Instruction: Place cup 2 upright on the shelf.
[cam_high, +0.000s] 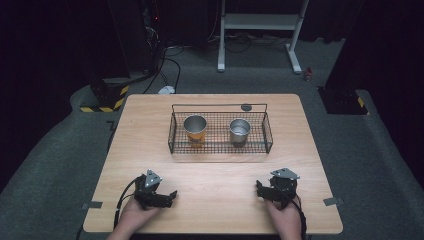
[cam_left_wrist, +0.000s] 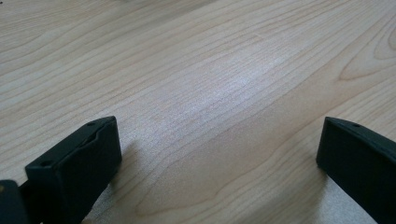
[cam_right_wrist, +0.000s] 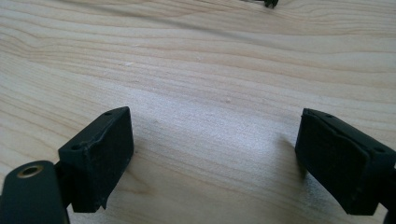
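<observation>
The left gripper (cam_left_wrist: 219, 154) has its jaws spread wide apart with nothing between them, only bare wood of the table (cam_left_wrist: 210, 70) showing in the gap. The right gripper (cam_right_wrist: 215, 158) is the same: jaws well apart, empty, the wood grain lit between them.

In the high view both grippers rest low on the near part of the table (cam_high: 215, 200), each held in a hand that comes in from the bottom edge. The left gripper (cam_high: 170, 196) lies near the left front, its jaws pointing toward the middle; the left hand (cam_high: 136, 214) grips it from behind. The right gripper (cam_high: 260, 189) sits near the right front, its jaws also turned inward, with the right hand (cam_high: 284, 216) behind it. The two are well apart.

Farther back, at the middle of the table, stands a black wire basket (cam_high: 172, 135). Inside it are two upright, open-topped cups: an orange cup (cam_high: 195, 131) in the left half and a steel cup (cam_high: 240, 132) in the right half, apart from each other.
</observation>
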